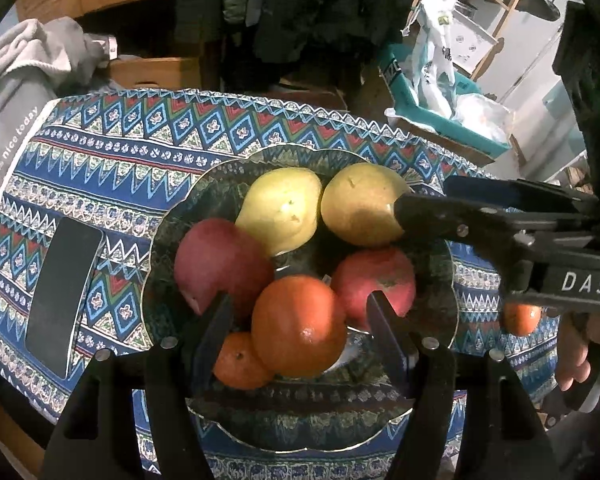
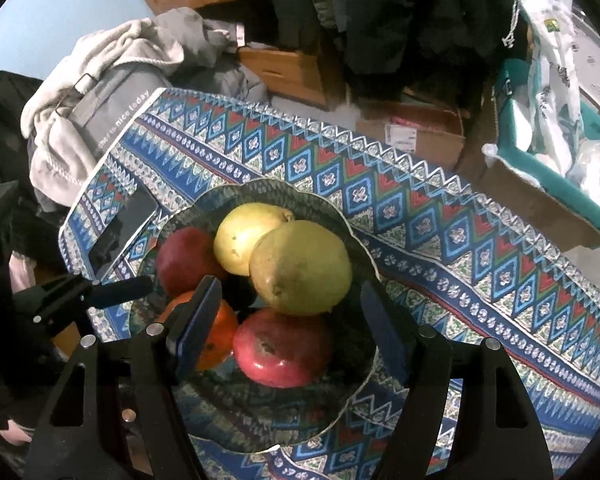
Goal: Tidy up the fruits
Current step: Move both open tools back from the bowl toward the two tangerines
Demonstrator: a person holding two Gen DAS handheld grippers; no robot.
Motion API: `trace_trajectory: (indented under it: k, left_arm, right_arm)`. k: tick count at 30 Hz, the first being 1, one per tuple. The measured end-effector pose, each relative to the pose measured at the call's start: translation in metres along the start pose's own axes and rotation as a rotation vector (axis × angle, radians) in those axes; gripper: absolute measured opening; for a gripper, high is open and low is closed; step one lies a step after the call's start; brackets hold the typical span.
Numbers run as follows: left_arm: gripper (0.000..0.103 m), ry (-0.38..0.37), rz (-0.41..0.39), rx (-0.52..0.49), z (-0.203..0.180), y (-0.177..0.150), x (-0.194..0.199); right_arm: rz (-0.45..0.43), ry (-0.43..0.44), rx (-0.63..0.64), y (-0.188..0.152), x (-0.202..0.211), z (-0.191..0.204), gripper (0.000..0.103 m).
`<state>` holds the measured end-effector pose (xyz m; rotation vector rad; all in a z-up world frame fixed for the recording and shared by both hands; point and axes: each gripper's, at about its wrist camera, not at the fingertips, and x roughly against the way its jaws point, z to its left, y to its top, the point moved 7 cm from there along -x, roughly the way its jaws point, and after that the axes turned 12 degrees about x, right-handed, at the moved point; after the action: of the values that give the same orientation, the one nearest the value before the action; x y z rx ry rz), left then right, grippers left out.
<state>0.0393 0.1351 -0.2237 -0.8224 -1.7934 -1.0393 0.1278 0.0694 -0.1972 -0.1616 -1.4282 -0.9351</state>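
left gripper (image 1: 300, 316): jaws apart, straddling large round orange (image 1: 299, 326) at lower centre | right gripper (image 2: 292, 320): jaws apart, empty, above green-yellow pear (image 2: 300, 268) | fruit sits in scalloped glass bowl (image 1: 440, 360) mid-frame | advice: centre pads, close gently, avoid neighbouring small tangerine (image 1: 238, 362)

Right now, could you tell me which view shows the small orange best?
The left wrist view: the small orange lies in plain sight at the bowl's near edge, beside the big orange. In the right wrist view only one orange fruit shows, half hidden behind a finger; which orange, I cannot tell.
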Motion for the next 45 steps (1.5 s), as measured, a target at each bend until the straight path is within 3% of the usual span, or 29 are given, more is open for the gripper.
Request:
trace_trajectory:
  k: [20, 38, 45]
  left_arm:
    - [0.075, -0.048, -0.085, -0.021, -0.022, 0.004, 0.061]
    - [0.081, -0.049, -0.221, -0.139, -0.069, 0.000, 0.113]
    - [0.081, -0.068, -0.219, -0.179, -0.093, -0.006, 0.116]
  right_arm:
    - [-0.123, -0.150, 0.049, -0.003, 0.084, 0.000, 0.074]
    - [-0.231, -0.196, 0.026, -0.029, 0.166, -0.008, 0.075]
    - [-0.245, -0.214, -0.010, -0.050, 0.186, -0.025, 0.076]
